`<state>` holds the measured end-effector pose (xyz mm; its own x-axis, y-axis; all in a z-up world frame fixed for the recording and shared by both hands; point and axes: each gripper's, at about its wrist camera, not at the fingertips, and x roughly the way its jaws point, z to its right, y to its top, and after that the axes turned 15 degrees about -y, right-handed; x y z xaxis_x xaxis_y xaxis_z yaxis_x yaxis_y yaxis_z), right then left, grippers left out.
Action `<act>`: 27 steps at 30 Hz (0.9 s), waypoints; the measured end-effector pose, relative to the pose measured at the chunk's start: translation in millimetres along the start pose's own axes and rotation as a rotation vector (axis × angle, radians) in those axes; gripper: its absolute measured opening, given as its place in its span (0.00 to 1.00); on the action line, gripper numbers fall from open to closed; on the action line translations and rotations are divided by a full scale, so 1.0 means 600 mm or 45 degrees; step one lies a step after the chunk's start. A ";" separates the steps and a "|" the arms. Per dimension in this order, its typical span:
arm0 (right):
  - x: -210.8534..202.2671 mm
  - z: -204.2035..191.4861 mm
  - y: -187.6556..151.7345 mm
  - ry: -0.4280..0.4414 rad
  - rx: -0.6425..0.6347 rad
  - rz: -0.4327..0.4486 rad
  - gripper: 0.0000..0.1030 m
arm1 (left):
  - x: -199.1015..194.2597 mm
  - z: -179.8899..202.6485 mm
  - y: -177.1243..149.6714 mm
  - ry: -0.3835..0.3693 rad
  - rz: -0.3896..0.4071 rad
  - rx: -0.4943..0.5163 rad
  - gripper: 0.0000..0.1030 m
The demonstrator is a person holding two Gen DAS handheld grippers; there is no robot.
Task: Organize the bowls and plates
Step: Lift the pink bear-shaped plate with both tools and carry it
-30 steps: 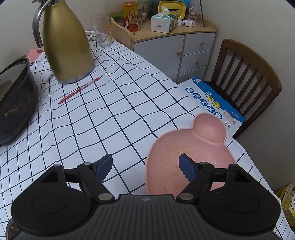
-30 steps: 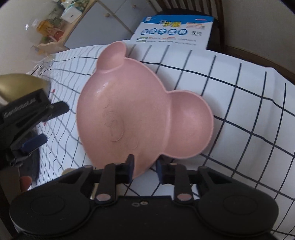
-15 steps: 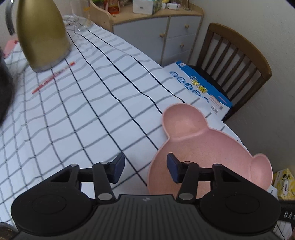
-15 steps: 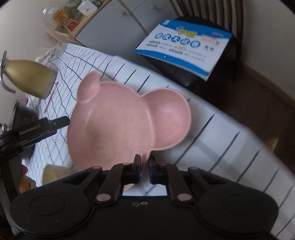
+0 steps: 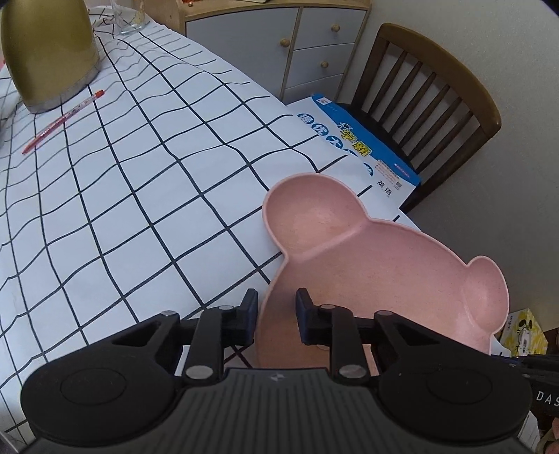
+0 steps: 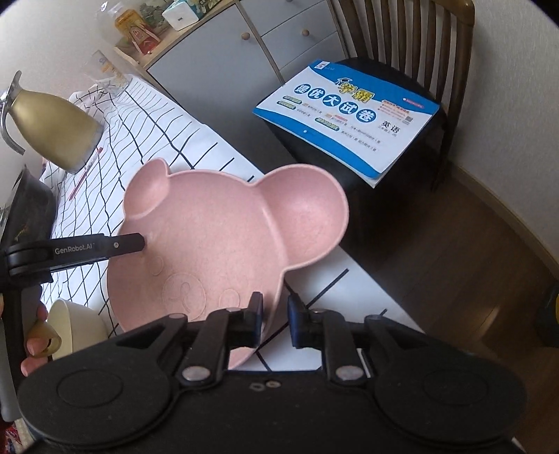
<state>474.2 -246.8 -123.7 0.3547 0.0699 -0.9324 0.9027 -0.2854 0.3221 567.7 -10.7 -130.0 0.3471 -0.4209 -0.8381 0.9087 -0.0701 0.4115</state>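
Observation:
A pink bear-shaped plate point(image 5: 384, 272) with two ear compartments hangs partly past the table's right edge. My left gripper point(image 5: 276, 304) has the plate's near rim between its jaws, which are closing; one pad is outside the wall, the other inside. The right wrist view shows the same plate point(image 6: 216, 237), with one of the left gripper's fingers point(image 6: 104, 246) lying across its left rim. My right gripper point(image 6: 276, 309) straddles the near rim and its jaws are opening. A slit of tablecloth shows between its right pad and the rim.
A cream bowl point(image 6: 75, 324) sits at the lower left beside a person's fingers point(image 6: 35, 349). On the checked tablecloth point(image 5: 139, 174) stand a gold thermos point(image 5: 45, 52), a red pen point(image 5: 63, 118) and a glass point(image 5: 131, 17). A wooden chair point(image 5: 429, 101) holds a blue booklet point(image 5: 356, 139).
The left jaws have narrowed from wide apart to close around the plate's rim, and that gripper has sunk nearer. The right gripper rolled, turning the plate; its jaws have parted slightly since half a second ago.

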 end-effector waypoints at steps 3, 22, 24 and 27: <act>-0.005 -0.009 -0.002 -0.038 -0.024 0.034 0.10 | -0.005 0.002 -0.005 0.009 0.008 -0.027 0.20; -0.145 0.021 -0.058 -0.040 -0.087 0.174 0.10 | -0.161 0.098 -0.102 -0.054 0.107 -0.053 0.17; -0.170 0.028 -0.072 -0.044 -0.087 0.191 0.10 | -0.186 0.116 -0.118 -0.069 0.130 -0.041 0.17; -0.207 0.039 -0.094 -0.041 -0.087 0.215 0.10 | -0.224 0.140 -0.146 -0.082 0.155 -0.022 0.17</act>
<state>373.4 -261.8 -30.1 0.4958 -0.0048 -0.8684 0.8456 -0.2251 0.4840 422.1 -24.0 -23.3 0.4402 -0.4825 -0.7572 0.8648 0.0008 0.5022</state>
